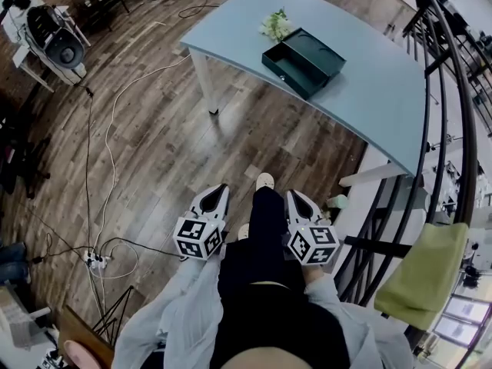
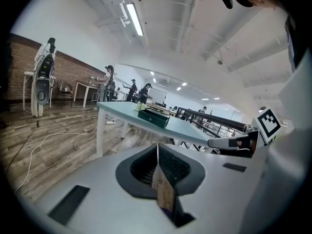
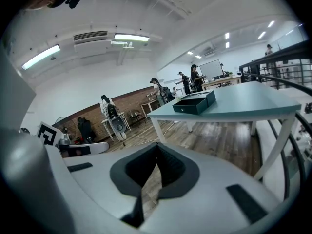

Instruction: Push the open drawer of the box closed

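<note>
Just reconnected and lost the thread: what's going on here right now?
A person stands on the wood floor, some way back from the table, with the left gripper and right gripper held low by the legs. Both are shut and hold nothing. The dark box sits on the table beside some flowers, and its drawer is open and untouched.
</note>
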